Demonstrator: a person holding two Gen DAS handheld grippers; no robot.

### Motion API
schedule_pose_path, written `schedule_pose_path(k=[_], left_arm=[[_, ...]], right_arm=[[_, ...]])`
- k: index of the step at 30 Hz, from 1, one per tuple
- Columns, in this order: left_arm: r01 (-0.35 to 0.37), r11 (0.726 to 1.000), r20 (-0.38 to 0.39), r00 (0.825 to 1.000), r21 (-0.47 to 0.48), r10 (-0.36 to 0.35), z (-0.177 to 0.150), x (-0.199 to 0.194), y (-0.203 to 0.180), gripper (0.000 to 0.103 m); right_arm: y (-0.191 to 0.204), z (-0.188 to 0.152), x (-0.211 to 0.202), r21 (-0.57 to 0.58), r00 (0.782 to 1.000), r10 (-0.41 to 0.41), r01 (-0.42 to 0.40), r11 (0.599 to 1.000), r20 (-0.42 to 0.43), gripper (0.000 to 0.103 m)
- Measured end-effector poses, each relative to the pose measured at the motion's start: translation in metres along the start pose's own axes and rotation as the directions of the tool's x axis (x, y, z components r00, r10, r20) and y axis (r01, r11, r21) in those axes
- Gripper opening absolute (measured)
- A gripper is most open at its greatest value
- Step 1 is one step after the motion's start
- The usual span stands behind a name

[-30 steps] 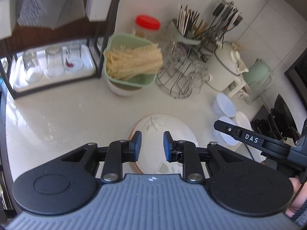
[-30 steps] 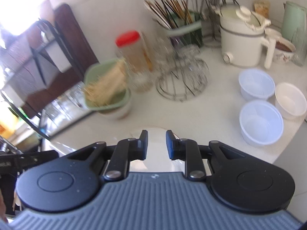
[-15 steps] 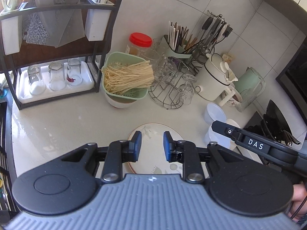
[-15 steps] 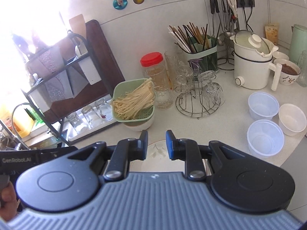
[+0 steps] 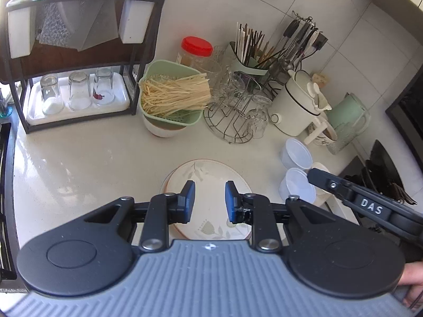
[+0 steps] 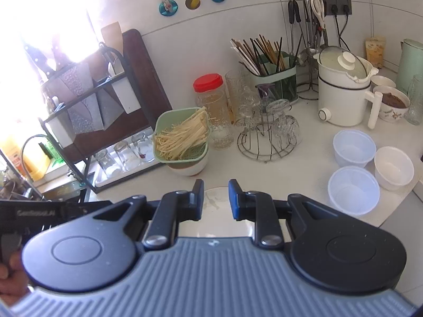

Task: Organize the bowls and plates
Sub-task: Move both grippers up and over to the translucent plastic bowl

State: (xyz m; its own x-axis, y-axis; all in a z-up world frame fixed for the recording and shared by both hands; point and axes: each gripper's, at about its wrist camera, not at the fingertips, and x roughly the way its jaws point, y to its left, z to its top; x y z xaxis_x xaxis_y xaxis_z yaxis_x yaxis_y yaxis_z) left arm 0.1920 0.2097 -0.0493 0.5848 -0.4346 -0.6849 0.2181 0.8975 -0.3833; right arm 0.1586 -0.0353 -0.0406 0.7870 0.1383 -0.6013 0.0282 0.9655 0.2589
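Left gripper (image 5: pixel 208 202): nearest in the left wrist view; fingers (image 5: pixel 188 200) parted by a narrow gap, pinching nothing, held above the plate, not touching it.
Right gripper (image 6: pixel 215 199): fingers (image 6: pixel 198 198) likewise narrowly apart and empty; plate rim visible below the gap.
Plates (image 5: pixel 208 200): flat on the tabletop (image 5: pixel 92 158), directly under both grippers; a second rim shows at the left edge, so probably a stack of two. Face up, leaf print uppermost; round, so no long axis.
Plastic bowls (image 6: pixel 353 190): two clear and one white (image 6: pixel 394 167), mouths up, clustered just right of the plates; probably gathered for nesting.
Strainer (image 5: pixel 171 97): green, filled with noodles, set on a bowl, probably to drain; noodles' long axis runs left to right.
Glass stand (image 5: pixel 232 116): beyond, tumblers inverted to dry.
Dish rack (image 5: pixel 76 52): far left; glasses upside down on its tray; likely destination for the plates.
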Motion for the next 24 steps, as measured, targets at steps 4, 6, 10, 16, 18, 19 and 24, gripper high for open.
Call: schedule_pose_path(k=[4, 6, 10, 16, 18, 19, 24], left_arm=[[-0.033, 0.999, 0.014, 0.999, -0.027, 0.033, -0.001, 0.013, -0.031, 0.027], [-0.018, 0.996, 0.010, 1.000, -0.089, 0.019, 0.001, 0.023, -0.045, 0.027], [-0.004, 0.988, 0.036, 0.999, -0.154, 0.010, 0.012, 0.042, -0.072, 0.027], [-0.022, 0.992, 0.051, 0.998, -0.127, 0.029, 0.022, 0.063, -0.117, 0.027], [-0.016, 0.991, 0.047, 0.999, -0.130, 0.023, 0.021, 0.071, -0.128, 0.027], [-0.012, 0.991, 0.040, 0.999, -0.132, 0.017, 0.021, 0.076, -0.133, 0.027], [0.013, 0.993, 0.000, 1.000, -0.113, -0.013, 0.021, 0.104, -0.154, 0.027]], right_arm=[[-0.030, 0.010, 0.005, -0.015, 0.999, 0.031, -0.031, 0.999, -0.011, 0.024], [-0.047, 0.019, 0.008, -0.014, 0.999, 0.045, -0.045, 0.999, -0.026, 0.024], [-0.083, 0.034, 0.008, -0.041, 0.997, 0.073, -0.072, 0.997, 0.013, 0.024], [-0.135, 0.051, 0.013, -0.028, 0.995, 0.098, -0.098, 0.995, 0.029, 0.024], [-0.150, 0.054, 0.012, -0.018, 0.995, 0.094, -0.094, 0.995, 0.027, 0.024], [-0.156, 0.055, 0.012, -0.014, 0.996, 0.090, -0.090, 0.996, 0.026, 0.024], [-0.182, 0.053, 0.014, -0.010, 0.997, 0.074, -0.074, 0.997, 0.015, 0.024]])
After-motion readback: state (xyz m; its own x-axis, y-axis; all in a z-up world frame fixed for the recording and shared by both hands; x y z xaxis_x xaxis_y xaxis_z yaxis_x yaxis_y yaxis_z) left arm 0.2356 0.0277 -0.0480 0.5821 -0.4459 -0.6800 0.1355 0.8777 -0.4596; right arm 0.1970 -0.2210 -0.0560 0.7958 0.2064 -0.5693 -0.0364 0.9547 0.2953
